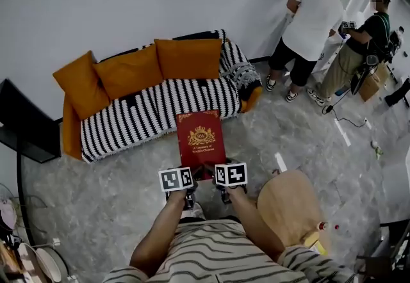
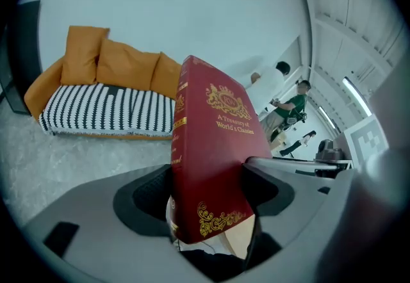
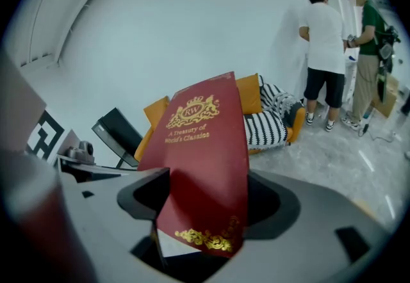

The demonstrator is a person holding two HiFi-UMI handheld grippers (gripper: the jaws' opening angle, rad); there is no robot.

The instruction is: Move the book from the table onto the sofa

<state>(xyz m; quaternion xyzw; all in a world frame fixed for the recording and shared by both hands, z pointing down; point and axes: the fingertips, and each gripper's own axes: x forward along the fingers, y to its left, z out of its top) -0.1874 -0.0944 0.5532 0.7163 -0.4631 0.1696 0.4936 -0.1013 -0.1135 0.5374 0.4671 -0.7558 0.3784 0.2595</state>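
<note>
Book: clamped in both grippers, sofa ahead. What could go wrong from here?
1. The left gripper and right gripper pinch the book only at its near edge; the rest sticks out, so it may sag or slip.
2. Moving the grippers unevenly could twist it loose.
3. Orange cushions fill the sofa back; released near the seat's front edge, it might slide to the floor.

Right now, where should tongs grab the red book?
Hold the red book by its bottom edge, from the person's side, left tongs and right tongs each on a corner, as now. It's wide and flat, so one grip might tip it.
</note>
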